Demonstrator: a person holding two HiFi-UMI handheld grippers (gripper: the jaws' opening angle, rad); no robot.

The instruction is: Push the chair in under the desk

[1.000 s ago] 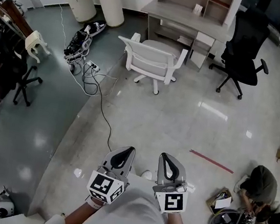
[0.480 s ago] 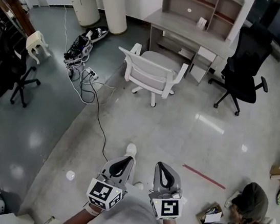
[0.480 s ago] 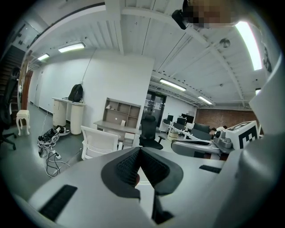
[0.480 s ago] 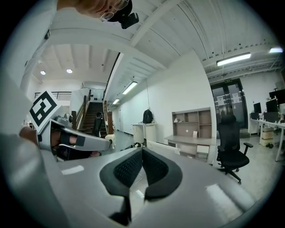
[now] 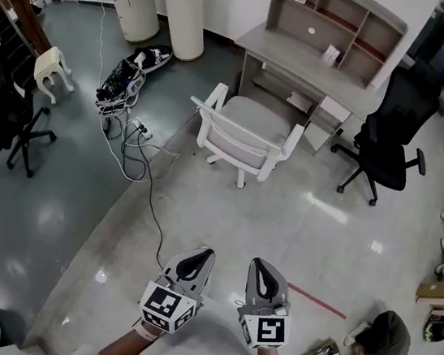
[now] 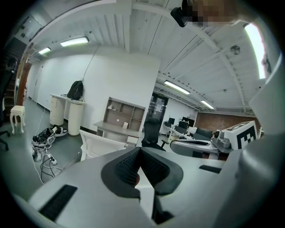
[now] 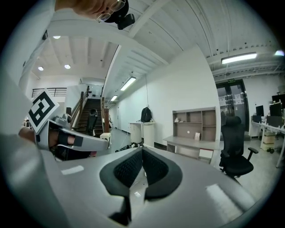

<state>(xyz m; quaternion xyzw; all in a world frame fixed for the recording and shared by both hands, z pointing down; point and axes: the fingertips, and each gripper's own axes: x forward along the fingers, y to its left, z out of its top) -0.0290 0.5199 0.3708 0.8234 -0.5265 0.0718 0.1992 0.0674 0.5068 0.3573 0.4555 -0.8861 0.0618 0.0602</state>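
A white office chair [image 5: 248, 139] stands on the grey floor, pulled out in front of a light wooden desk [image 5: 303, 69] with a shelf unit on top. Its backrest faces me. The chair [image 6: 104, 144] and desk [image 6: 118, 129] also show ahead in the left gripper view; the desk [image 7: 193, 143] shows in the right gripper view. My left gripper [image 5: 201, 253] and right gripper [image 5: 259, 264] are held side by side near my body, well short of the chair. Both are shut with nothing between the jaws.
A black office chair [image 5: 390, 147] stands right of the desk. Cables and a power strip [image 5: 134, 131] lie on the floor left of the white chair. A round white counter [image 5: 160, 4] is at the far left. A person [image 5: 383, 343] crouches at the lower right by boxes.
I have moved forward: the white chair and desk sit lower and nearer in the head view. Both grippers stay shut and keep their place in front of me.
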